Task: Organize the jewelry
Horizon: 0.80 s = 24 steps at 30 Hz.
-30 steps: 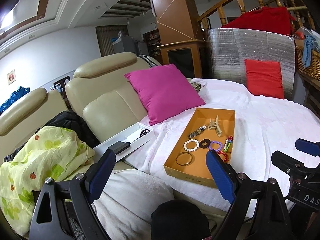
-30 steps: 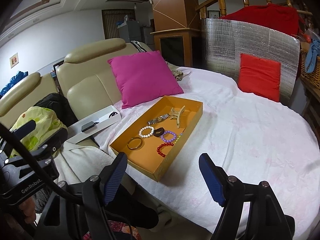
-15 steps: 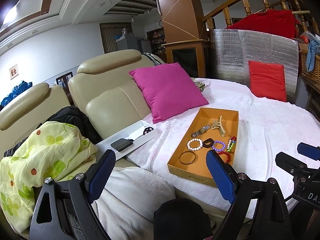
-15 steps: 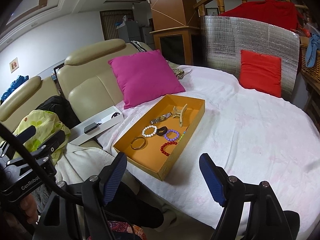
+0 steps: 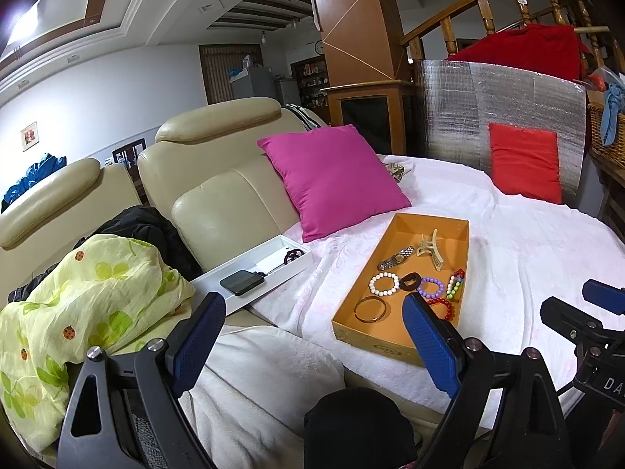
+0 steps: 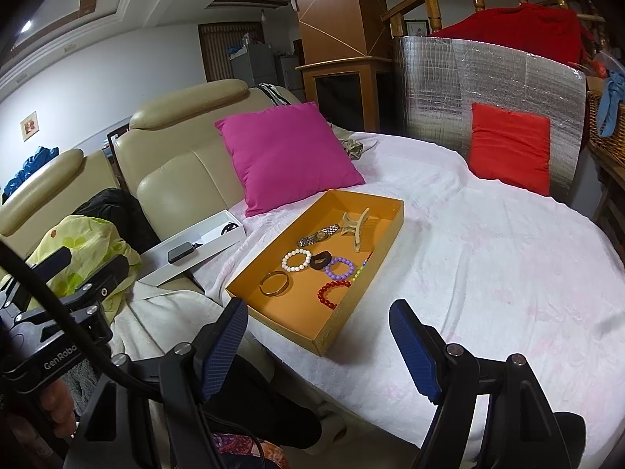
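Note:
An orange tray [image 5: 390,346] [image 6: 386,242] lies on the white-covered round table. Inside it are a metal watch [image 5: 395,258] [image 6: 318,235], a beige hair claw [image 5: 431,248] [image 6: 354,226], a white bead bracelet [image 5: 383,283] [image 6: 297,260], a black ring-shaped piece [image 5: 409,281] [image 6: 321,260], a purple bead bracelet [image 5: 429,287] [image 6: 340,267], a red bead bracelet [image 5: 443,306] [image 6: 330,293], a multicoloured bead string [image 5: 455,283] and a gold bangle [image 5: 370,308] [image 6: 274,283]. My left gripper [image 5: 314,326] hangs open, short of the tray's near end. My right gripper [image 6: 318,330] is open too, above the tray's near corner, holding nothing.
A white box [image 5: 273,264] with a dark phone-like item sits on the beige sofa, left of the tray. A magenta cushion [image 5: 332,179] leans behind the tray, a red cushion [image 5: 525,162] against a foil panel. A yellow-green cloth [image 5: 78,301] lies at left.
The left wrist view has shifted slightly, so the tray and sofa sit a little further right and lower. The right view is nearly unchanged. Both grippers stay open.

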{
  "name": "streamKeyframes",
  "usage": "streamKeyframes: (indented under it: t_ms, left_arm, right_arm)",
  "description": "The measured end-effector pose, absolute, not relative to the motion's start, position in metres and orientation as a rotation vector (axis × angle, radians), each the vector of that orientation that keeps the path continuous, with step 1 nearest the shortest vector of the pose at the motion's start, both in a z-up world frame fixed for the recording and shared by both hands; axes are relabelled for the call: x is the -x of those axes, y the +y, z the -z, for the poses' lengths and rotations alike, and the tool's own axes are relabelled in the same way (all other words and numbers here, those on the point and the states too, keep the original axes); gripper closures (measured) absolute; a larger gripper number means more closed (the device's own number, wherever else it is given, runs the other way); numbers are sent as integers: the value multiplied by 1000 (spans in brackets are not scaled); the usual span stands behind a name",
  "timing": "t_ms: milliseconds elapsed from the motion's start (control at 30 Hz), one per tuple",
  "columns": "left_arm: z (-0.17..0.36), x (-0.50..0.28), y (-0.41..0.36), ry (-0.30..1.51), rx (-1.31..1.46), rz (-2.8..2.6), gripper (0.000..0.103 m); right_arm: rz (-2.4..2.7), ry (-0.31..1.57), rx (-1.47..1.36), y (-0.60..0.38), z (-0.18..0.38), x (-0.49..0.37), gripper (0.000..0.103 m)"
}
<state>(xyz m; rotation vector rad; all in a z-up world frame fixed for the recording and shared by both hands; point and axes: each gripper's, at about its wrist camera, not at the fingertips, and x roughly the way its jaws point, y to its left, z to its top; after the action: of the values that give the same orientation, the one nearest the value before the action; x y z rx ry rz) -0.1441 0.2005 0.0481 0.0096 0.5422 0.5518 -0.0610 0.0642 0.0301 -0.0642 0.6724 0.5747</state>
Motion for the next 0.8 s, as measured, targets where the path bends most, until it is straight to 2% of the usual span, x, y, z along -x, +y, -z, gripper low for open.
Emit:
streamKeyframes:
  t_ms: [800]
  left_arm:
    - [-47,145,204,548,3,-559,11]
  right_arm:
    - [-576,683,72,72,-28,62,25]
